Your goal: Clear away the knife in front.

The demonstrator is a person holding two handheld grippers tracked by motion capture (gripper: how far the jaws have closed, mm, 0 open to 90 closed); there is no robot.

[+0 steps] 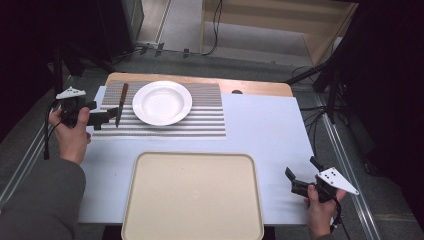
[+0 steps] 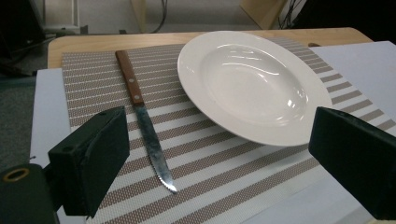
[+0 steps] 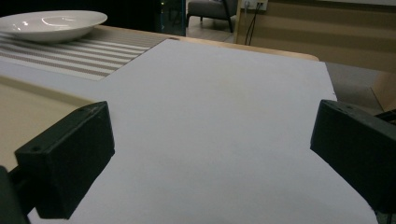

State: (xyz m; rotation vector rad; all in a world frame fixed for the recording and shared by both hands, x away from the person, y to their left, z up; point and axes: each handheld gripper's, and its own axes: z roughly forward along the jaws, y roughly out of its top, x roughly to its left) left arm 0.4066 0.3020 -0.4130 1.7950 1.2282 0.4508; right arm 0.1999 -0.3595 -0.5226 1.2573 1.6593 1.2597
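The left gripper (image 2: pixel 219 163) has its jaws spread wide, nothing between them. Just ahead of them, nearer the left jaw, a knife (image 2: pixel 142 114) lies flat on a striped placemat (image 2: pixel 224 172), blade tip toward the jaws, wooden handle away. Ahead toward the right jaw, a white plate (image 2: pixel 254 84) sits on the same mat, beside the knife. The right gripper (image 3: pixel 210 163) also has its jaws spread, over bare white tabletop (image 3: pixel 224 116), well apart from the knife, with a beige tray (image 1: pixel 192 195) off its left jaw.
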